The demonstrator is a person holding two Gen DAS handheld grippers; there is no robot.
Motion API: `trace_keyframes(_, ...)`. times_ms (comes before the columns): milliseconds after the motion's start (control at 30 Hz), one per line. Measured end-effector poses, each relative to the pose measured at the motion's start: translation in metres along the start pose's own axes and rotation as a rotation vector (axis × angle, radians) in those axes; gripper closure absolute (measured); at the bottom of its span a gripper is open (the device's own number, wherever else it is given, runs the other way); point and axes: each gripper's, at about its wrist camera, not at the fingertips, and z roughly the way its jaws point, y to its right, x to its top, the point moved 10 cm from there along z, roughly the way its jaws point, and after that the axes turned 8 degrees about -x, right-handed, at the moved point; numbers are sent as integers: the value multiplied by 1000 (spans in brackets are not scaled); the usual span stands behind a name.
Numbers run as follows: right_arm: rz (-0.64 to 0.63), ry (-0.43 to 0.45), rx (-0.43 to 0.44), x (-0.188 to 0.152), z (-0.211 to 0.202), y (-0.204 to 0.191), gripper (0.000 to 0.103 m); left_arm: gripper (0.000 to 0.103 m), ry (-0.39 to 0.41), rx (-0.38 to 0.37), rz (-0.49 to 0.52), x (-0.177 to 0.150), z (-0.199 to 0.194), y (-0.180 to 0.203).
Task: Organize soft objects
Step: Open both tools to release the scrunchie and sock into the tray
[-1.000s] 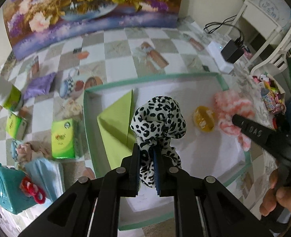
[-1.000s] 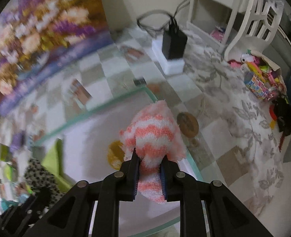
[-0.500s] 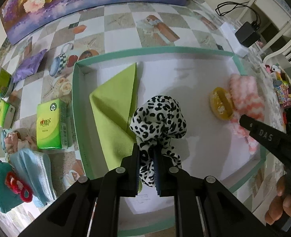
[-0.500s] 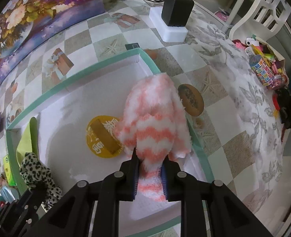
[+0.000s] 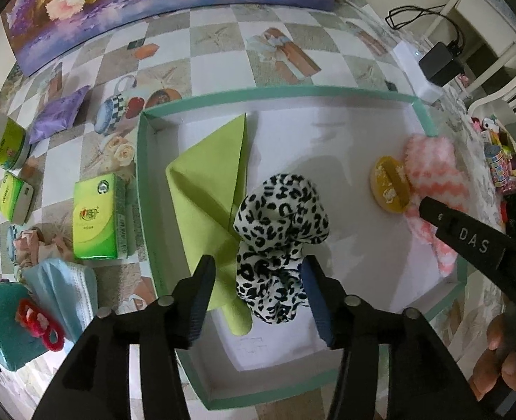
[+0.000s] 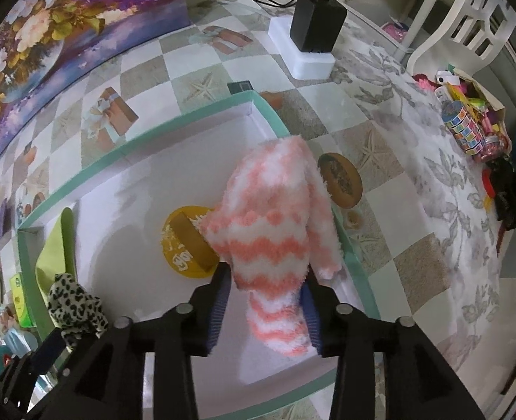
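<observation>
Leopard-print scrunchie [image 5: 278,241] sits lower centre of left wrist view, inside the teal-rimmed tray [image 5: 142,189], overlapping the corner of the green cloth [image 5: 212,189]. Left gripper [image 5: 258,280] jaws have just been opening and are spread, scrunchie between them, pads clear of the fabric on both sides. Pink-and-white fuzzy sock [image 6: 275,231] is centre of right wrist view, in the tray by its right wall, lying partly over the yellow disc [image 6: 184,245]. Right gripper [image 6: 266,297] jaws have also just been opening, parted with the sock tail between them; right pad looks very near or brushing the fluff, can't tell for sure.

Risks, as a guess: fluffy sock fibres snag on the pad ribs, so a lift-off drags the sock up or over the tray wall. The scrunchie is bunched tall and could flop or roll when the fingers leave. Items left outside, mid-left of left wrist view, tissue pack [image 5: 97,220] and face masks [image 5: 62,294], remain to be sorted
</observation>
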Motion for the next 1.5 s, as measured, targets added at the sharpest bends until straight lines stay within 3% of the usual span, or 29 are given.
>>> trace_keyframes(233,0,57,5,7,-21,1,54,41,74,-28,9,13,-31,1)
trace_keyframes(300,2,77,13,10,-29,2,53,31,103,-36,-2,18,-42,-3)
trace_keyframes(667,-2,174,47,22,-69,-1,53,30,235,-34,-92,37,-83,-34)
trace_keyframes(933,-45,167,59,18,-67,-18,53,29,219,10,-130,36,-71,-56)
trace_keyframes(1100,-74,151,56,15,-61,-28,53,22,213,32,-143,36,-64,-66)
trace_keyframes(1167,-77,145,57,14,-59,-30,46,20,218,39,-151,36,-63,-70)
trace_keyframes(1267,-73,151,59,15,-60,-30,38,3,245,46,-156,39,-66,-73)
trace_keyframes(1300,-69,154,61,16,-60,-29,35,3,262,45,-153,41,-69,-73)
trace_keyframes(1367,-59,158,59,17,-60,-28,15,2,274,44,-142,43,-71,-74)
trace_keyframes(1433,-58,165,56,18,-61,-27,3,2,277,43,-152,43,-72,-76)
trace_keyframes(1500,-56,173,50,20,-62,-26,0,2,272,34,-168,43,-71,-79)
